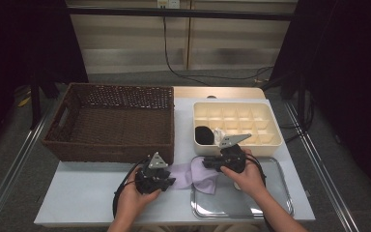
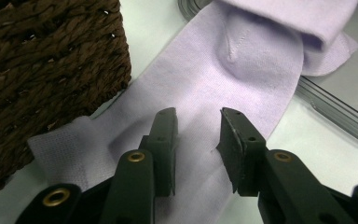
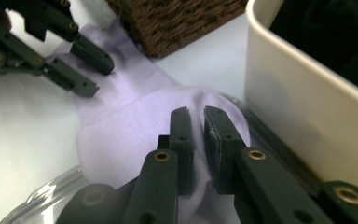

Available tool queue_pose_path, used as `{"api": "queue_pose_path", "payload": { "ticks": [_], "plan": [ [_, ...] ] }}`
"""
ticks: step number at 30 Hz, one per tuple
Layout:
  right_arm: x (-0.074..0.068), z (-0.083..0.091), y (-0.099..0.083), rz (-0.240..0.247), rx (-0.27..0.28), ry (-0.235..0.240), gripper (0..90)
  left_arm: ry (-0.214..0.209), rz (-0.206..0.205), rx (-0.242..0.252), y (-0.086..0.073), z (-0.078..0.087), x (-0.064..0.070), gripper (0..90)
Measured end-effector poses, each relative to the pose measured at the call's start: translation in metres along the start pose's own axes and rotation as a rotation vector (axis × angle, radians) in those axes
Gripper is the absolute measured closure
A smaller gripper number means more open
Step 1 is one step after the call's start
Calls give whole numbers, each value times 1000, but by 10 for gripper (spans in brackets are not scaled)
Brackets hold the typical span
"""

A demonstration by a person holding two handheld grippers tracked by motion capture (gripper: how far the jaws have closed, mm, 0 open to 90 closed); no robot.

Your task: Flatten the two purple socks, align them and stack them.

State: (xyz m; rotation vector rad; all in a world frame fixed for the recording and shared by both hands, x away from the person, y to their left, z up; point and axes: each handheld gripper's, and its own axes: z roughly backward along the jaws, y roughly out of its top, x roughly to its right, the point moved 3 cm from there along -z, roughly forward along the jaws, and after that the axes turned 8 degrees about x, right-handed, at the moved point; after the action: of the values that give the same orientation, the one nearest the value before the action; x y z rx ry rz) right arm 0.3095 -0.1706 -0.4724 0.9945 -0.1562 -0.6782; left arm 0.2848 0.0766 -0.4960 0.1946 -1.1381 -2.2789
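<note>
Lavender sock (image 1: 193, 175), soft knit, folded, lies half on the metal tray (image 1: 270, 203), at 5 o'clock from the wicker basket (image 1: 111, 121). Right gripper (image 3: 198, 114) pinches its fold nearly closed; left gripper (image 2: 198, 121) hovers wide over the cuff. Thin fabric could slip and unfold.

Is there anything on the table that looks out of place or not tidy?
The lilac sock lies crumpled and partly folded over, half on the white table and half over the rim of the clear tray. The right gripper pinches its folded end; the left gripper is open over the flat end.
</note>
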Motion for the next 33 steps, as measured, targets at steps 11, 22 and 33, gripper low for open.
{"api": "queue_pose_path", "payload": {
  "ticks": [11, 22, 33],
  "plan": [
    [-9, 10, -29, 2, -68, 7, 555, 10, -11, -3, 0, 0, 1, 664],
    [-17, 7, -37, 84, -95, -22, 831, 13, -16, -1, -1, 0, 2, 660],
    [-9, 7, -36, 35, -49, -13, 750, 15, -19, 1, -1, 0, 2, 659]
  ]
}}
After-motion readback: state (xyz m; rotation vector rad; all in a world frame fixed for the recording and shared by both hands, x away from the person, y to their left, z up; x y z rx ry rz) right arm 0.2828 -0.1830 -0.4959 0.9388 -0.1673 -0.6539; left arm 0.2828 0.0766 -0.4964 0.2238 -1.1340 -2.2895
